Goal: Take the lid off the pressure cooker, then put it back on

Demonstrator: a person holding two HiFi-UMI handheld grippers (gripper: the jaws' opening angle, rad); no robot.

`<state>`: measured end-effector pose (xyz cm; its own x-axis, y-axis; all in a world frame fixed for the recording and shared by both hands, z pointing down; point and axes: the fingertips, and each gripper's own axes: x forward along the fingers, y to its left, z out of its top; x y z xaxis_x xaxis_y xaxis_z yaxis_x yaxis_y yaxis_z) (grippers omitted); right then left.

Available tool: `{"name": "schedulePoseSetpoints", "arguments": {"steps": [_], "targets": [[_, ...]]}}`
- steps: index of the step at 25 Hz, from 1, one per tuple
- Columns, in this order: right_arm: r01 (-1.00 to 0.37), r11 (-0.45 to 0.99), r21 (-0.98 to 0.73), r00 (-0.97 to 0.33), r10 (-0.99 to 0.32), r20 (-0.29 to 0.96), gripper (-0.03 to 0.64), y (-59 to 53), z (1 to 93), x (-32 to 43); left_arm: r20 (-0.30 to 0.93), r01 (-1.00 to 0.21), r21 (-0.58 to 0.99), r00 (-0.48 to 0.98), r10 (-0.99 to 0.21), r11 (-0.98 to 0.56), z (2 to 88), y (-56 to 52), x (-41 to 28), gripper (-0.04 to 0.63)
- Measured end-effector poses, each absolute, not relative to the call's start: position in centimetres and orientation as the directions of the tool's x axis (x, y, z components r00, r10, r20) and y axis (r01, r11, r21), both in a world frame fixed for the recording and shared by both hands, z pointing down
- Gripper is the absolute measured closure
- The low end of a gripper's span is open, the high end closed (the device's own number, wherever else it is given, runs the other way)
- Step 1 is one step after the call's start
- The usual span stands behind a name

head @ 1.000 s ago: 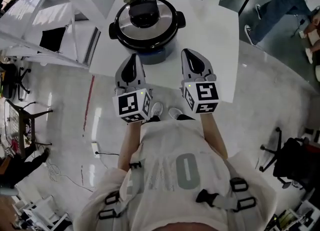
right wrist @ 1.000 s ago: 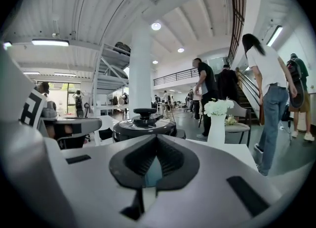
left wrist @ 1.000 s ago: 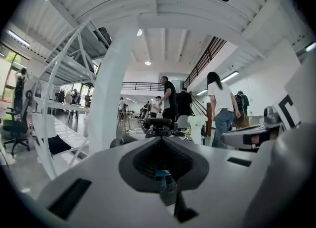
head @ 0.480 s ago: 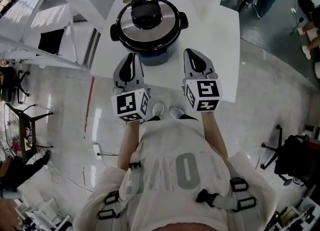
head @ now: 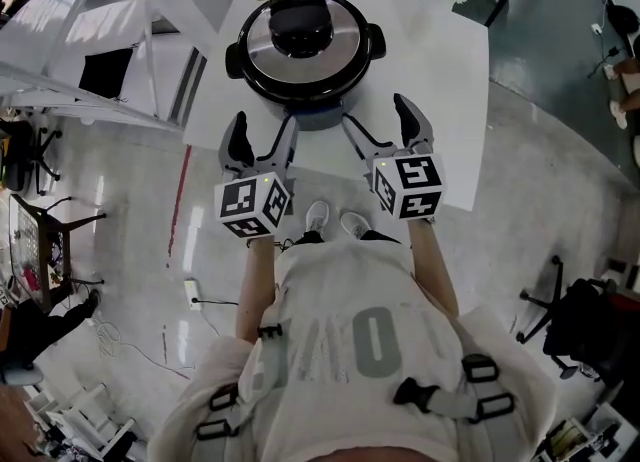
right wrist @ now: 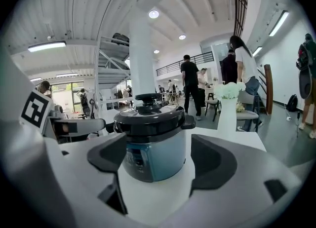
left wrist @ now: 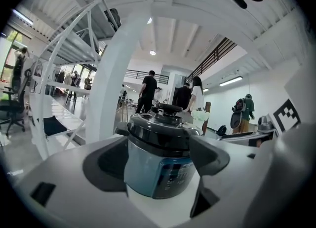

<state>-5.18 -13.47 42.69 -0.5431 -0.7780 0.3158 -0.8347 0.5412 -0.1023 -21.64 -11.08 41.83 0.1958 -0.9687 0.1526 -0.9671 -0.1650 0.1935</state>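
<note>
OK, left gripper (head: 265,132) had just opened wide, nothing between its jaws. Pressure cooker (head: 303,70) sat on the white table (head: 450,80) just ahead, lid (head: 335,45) on, untouched. Right gripper (head: 378,118) had just opened wide too, empty. I'd come in level from both sides and grip squarely before twisting the lid.

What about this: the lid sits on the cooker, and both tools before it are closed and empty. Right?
No, "closed" is wrong. The left tool and the right tool are open, having just opened, as both gripper views show. The lid sits on the cooker, and both tools are empty.
</note>
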Motion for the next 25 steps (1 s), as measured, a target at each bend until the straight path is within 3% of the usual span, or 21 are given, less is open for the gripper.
{"name": "schedulePoseSetpoints", "arguments": {"steps": [15, 20, 25], "targets": [[-0.867, 0.496, -0.051, -0.489, -0.826, 0.280, 0.219, -15.8, 40.7, -6.0, 0.122, -0.962, 0.198, 0.215, -0.969, -0.189, 40.8, -13.5, -25.2, 0.229], [-0.875, 0.484, -0.006, -0.468, -0.844, 0.263, 0.219, -16.8, 39.5, -7.7, 0.104, -0.949, 0.179, 0.283, -0.954, -0.262, 39.3, -15.1, -26.5, 0.229], [-0.817, 0.569, 0.093, -0.538, -0.810, 0.233, 0.219, -19.1, 36.4, -9.5, 0.066, -0.922, 0.092, 0.384, -0.921, -0.377, 34.9, -18.0, -25.6, 0.229]]}}
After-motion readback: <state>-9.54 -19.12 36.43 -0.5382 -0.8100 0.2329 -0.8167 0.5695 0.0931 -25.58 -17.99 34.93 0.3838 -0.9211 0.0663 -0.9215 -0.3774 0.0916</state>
